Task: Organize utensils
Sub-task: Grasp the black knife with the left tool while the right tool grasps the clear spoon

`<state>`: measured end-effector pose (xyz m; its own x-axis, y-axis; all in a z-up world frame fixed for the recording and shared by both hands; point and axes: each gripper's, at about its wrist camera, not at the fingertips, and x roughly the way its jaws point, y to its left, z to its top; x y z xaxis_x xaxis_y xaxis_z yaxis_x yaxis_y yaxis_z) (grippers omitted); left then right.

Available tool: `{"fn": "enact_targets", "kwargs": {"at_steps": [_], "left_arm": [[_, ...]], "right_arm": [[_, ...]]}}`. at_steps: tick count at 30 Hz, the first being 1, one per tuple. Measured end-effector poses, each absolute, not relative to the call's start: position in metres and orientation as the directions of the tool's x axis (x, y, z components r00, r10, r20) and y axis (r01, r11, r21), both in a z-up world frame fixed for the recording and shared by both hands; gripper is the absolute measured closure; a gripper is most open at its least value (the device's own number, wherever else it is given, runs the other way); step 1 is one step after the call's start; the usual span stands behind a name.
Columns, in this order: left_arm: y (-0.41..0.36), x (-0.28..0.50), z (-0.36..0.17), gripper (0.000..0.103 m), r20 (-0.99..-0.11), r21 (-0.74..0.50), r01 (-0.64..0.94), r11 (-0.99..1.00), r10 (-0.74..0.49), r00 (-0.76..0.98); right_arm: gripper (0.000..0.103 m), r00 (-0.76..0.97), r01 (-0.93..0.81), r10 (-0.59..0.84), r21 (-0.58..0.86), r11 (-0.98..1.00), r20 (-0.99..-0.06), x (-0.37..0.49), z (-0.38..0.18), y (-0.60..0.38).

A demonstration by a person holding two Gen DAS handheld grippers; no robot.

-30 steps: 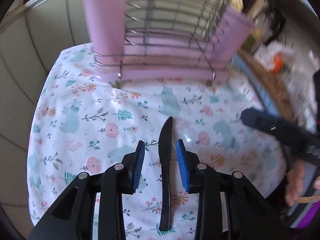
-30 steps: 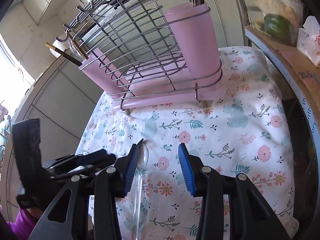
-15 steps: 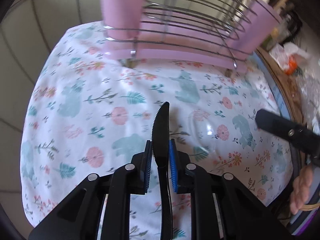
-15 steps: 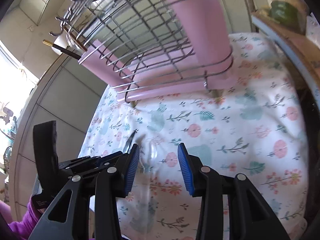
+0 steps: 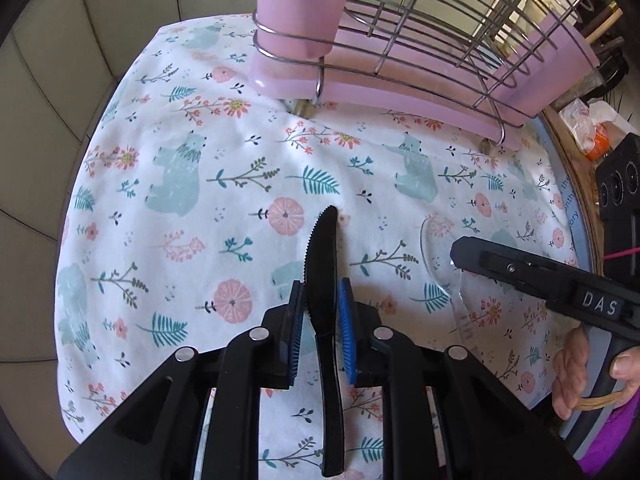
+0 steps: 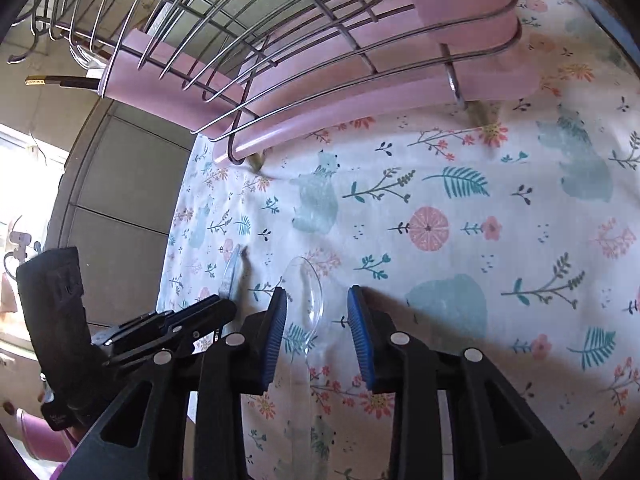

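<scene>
My left gripper [image 5: 322,314] is shut on a black plastic knife [image 5: 322,264], its serrated blade pointing away over the floral cloth [image 5: 200,184]. My right gripper [image 6: 316,328] is open, its blue pads on either side of a clear plastic spoon [image 6: 307,300] that lies on the cloth. The spoon also shows in the left wrist view [image 5: 444,268], partly under the right gripper [image 5: 520,276]. The knife tip [image 6: 232,268] and the left gripper [image 6: 168,328] show at the left of the right wrist view. The pink and wire utensil rack [image 5: 420,40] stands at the far side.
The rack [image 6: 280,60] has pink cups at its two ends, with some utensil handles [image 6: 60,80] sticking out of one. A wooden shelf with packets [image 5: 592,128] lies to the right. A tiled wall [image 5: 60,80] is beyond the cloth's left edge.
My left gripper closed on the knife and lifted it toward the rack. My right gripper came down and forward, so the clear spoon now lies between its open pads.
</scene>
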<state>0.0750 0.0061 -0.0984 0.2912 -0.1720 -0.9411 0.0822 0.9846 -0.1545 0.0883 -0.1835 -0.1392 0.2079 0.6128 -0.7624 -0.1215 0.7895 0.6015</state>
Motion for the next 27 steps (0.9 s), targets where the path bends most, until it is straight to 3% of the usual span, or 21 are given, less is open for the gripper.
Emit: {"fn": "enact_targets", "kwargs": {"at_steps": [11, 12, 13, 15, 27], "left_arm": [[-0.002, 0.100, -0.101, 0.086, -0.964, -0.122, 0.102, 0.987, -0.142, 0.225], [-0.003, 0.102, -0.105, 0.086, -0.966, -0.117, 0.099, 0.988, -0.136, 0.218], [-0.005, 0.104, -0.106, 0.086, -0.966, -0.115, 0.093, 0.989, -0.133, 0.222], [-0.004, 0.106, -0.106, 0.086, -0.961, -0.120, 0.082, 0.989, -0.137, 0.239], [0.025, 0.083, -0.079, 0.087, -0.909, -0.218, 0.051, 0.975, -0.222, 0.353]], "right_arm": [[0.078, 0.166, -0.124, 0.645, 0.633, 0.764, -0.746, 0.091, -0.146, -0.170], [0.082, 0.167, -0.123, 0.641, 0.630, 0.767, -0.749, 0.092, -0.146, -0.170], [0.094, 0.168, -0.125, 0.634, 0.622, 0.773, -0.754, 0.092, -0.148, -0.168], [0.100, 0.170, -0.120, 0.633, 0.622, 0.774, -0.755, 0.092, -0.151, -0.168], [0.100, 0.265, -0.162, 0.645, 0.626, 0.763, -0.717, 0.073, -0.129, -0.180]]}}
